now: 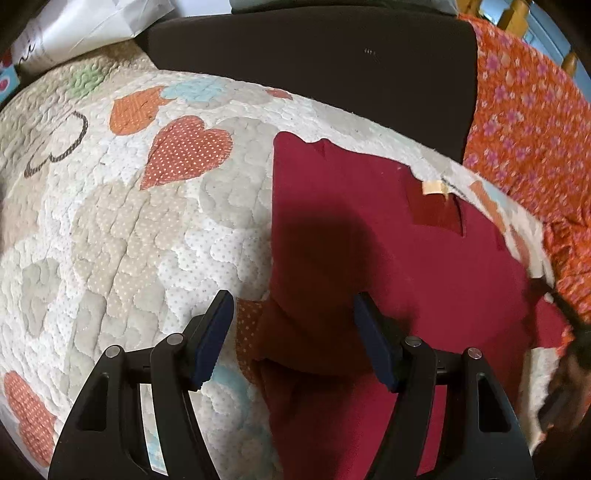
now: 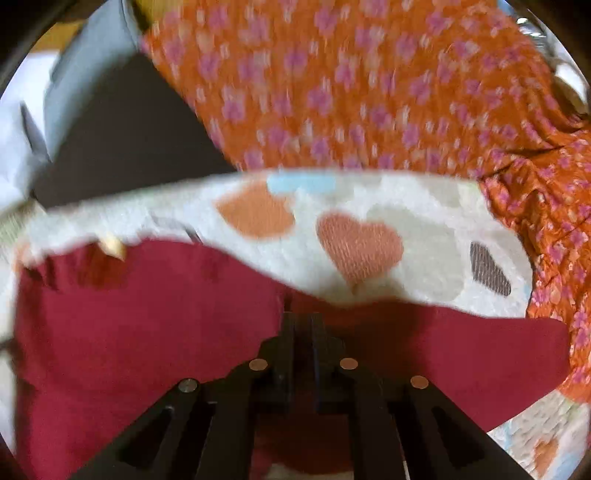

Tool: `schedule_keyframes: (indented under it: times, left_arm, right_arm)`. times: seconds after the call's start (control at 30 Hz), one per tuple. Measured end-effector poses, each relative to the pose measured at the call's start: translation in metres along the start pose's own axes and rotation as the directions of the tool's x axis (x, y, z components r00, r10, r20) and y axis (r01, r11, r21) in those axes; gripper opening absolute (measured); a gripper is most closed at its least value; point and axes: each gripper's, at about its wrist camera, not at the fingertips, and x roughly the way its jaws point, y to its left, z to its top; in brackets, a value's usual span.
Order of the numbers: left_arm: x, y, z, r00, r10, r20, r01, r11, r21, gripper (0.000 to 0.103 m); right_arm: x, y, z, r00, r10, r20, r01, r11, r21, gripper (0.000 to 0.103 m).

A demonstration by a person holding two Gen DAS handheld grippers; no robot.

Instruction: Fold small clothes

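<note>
A dark red garment (image 1: 388, 258) lies on a quilted heart-pattern bedspread (image 1: 129, 221), a beige label (image 1: 436, 188) near its far edge. My left gripper (image 1: 291, 299) is open, its blue-padded fingers (image 1: 218, 332) astride the garment's near left edge, one over quilt and one over red cloth. In the right wrist view the red garment (image 2: 129, 314) spreads to both sides of my right gripper (image 2: 301, 321), whose jaws are shut on its edge. The right gripper (image 1: 561, 310) is a dark blur at the garment's right corner in the left wrist view.
An orange cloth with pink flowers (image 1: 528, 122) (image 2: 351, 85) lies past the quilt (image 2: 406, 229) on the far right. A dark flat panel (image 1: 314, 66) stands behind the bedspread. White paper (image 1: 92, 26) sits at the far left, wooden posts (image 1: 513, 14) at the far right.
</note>
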Motion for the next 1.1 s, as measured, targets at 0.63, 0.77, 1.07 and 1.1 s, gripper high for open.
schedule_keyframes:
  times: [0.63, 0.77, 1.07, 1.1]
  left_arm:
    - [-0.001, -0.002, 0.005, 0.999, 0.022, 0.041, -0.021, 0.999, -0.025, 0.068]
    - [-0.016, -0.008, 0.002, 0.998, -0.001, 0.068, 0.001, 1.0, -0.005, 0.068]
    - [-0.017, -0.003, 0.001, 0.998, -0.039, 0.043, 0.041, 0.997, -0.059, 0.068]
    - [-0.018, -0.002, 0.002, 0.998, -0.038, 0.046, 0.04, 0.997, -0.059, 0.068]
  right_arm:
    - [0.028, 0.018, -0.033, 0.978, 0.171, -0.116, -0.167, 0.985, 0.045, 0.019]
    - [-0.006, -0.019, -0.036, 0.968, 0.236, -0.081, -0.221, 0.962, 0.158, 0.021]
    - [-0.023, -0.222, -0.111, 0.996, 0.062, -0.07, 0.005, 0.712, 0.702, 0.049]
    - [-0.023, -0.243, -0.118, 0.996, 0.085, 0.022, -0.071, 0.634, 0.77, 0.049]
